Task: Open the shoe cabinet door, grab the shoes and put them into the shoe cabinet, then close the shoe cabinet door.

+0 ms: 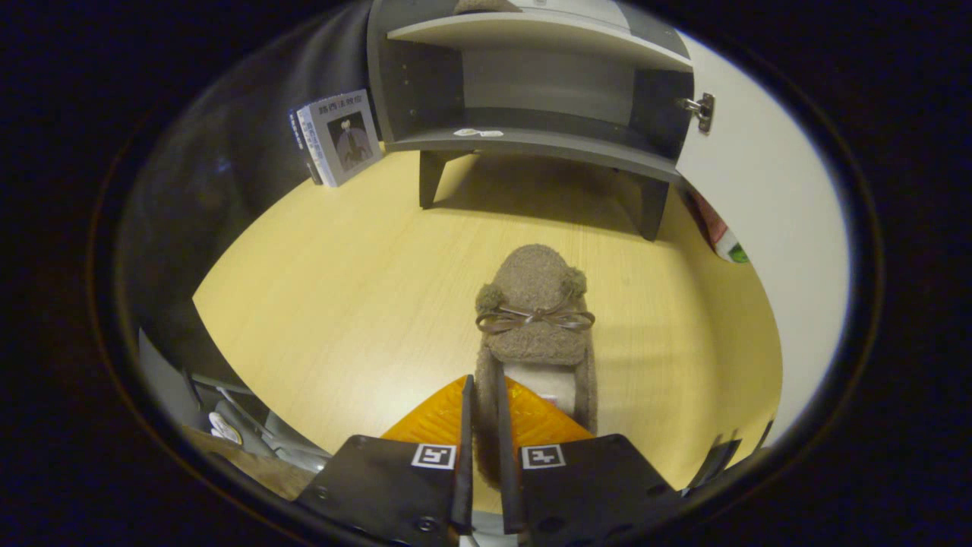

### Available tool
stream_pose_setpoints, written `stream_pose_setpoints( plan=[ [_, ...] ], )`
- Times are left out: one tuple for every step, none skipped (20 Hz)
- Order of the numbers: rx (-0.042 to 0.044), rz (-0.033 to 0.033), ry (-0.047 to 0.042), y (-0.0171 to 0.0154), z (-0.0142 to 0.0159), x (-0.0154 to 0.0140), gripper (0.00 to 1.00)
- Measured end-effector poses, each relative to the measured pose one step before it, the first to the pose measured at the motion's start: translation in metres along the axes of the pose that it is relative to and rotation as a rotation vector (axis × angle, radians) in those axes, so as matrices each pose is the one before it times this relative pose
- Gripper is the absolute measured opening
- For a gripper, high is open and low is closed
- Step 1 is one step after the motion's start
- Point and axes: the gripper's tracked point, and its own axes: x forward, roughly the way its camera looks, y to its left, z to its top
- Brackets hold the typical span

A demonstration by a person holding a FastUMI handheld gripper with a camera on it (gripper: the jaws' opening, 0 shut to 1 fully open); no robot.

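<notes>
Fuzzy brown slipper (536, 319) on table, heel side wall pinched between nearly closed gripper (484, 395) fingers. Cabinet (531, 140) door (767, 190) open. Grab step. Next: lift, carry to shelf.

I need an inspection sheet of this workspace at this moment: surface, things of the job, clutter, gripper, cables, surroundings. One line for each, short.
Surface: pale wooden table, with the cabinet standing on it.
Job's things: fuzzy brown slipper with a bow, toe pointing toward the shoe cabinet; the cabinet's white door is swung open; the lower shelf holds no shoe; something fuzzy sits on the top shelf, too cut off to identify.
Clutter: books leaning beside the cabinet's left side.
Gripper: gripper is closed on the slipper's side wall near the heel, one finger inside, one outside.
Cables: nothing seen.
Surroundings: dark booth wall behind the books; a small red and green object behind the door.
</notes>
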Motion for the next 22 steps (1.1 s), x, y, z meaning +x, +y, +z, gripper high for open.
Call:
stream_pose_setpoints(
  plan=[
    [-0.00739, -0.00345, 0.00736, -0.00054, -0.00127, 0.00431, 0.21],
    [-0.00305, 0.0011, 0.00234, -0.00022, -0.0002, 0.00354, 0.21],
    [0.00234, 0.00405, 0.00012, 0.00087, 0.00062, 0.00271, 0.21],
    [0.00058, 0.0016, 0.00223, 0.00064, -0.00007, 0.00341, 0.21],
    [-0.00225, -0.00013, 0.00581, -0.00009, -0.00099, 0.00123, 0.2],
    [-0.00236, -0.00133, 0.0052, 0.00015, -0.00154, 0.00131, 0.19],
    [-0.00271, -0.00464, 0.00645, -0.00091, 0.00041, -0.0043, 0.2],
    [0.00825, -0.0075, -0.00041, 0.00142, -0.00132, 0.0025, 0.15],
    [0.00423, 0.00079, 0.00442, 0.00198, -0.00224, 0.00538, 0.1],
    [0.01173, -0.0118, 0.00088, -0.00089, 0.00388, -0.00617, 0.1],
    [-0.00104, -0.00409, 0.00279, -0.0003, -0.00068, -0.00008, 0.07],
    [-0.00551, -0.00215, 0.00145, -0.00018, 0.00065, 0.00096, 0.04],
    [-0.00007, -0.0022, -0.00474, -0.00149, 0.00174, -0.00127, 0.03],
    [0.01235, -0.00098, -0.00774, 0.00009, 0.00305, -0.00297, 0.03],
    [0.01831, 0.00025, -0.00994, -0.00133, 0.00495, -0.00356, 0.03],
    [0.01895, 0.00055, -0.01307, -0.00404, 0.00452, -0.00575, 0.03],
    [0.01549, -0.00045, -0.01194, -0.00422, 0.00525, -0.00448, 0.03],
    [0.01277, -0.00014, -0.0093, -0.00242, 0.0039, -0.00486, 0.03],
    [0.01084, 0.00133, -0.01052, -0.00141, 0.00487, -0.00437, 0.03],
    [0.01173, 0.00568, -0.0067, -0.00044, 0.00385, -0.00331, 0.03],
    [0.01376, 0.01027, -0.00757, 0.00144, 0.00422, -0.00439, 0.03],
    [0.0094, 0.00463, -0.01032, 0.0004, 0.00381, -0.00514, 0.03]
  ],
)
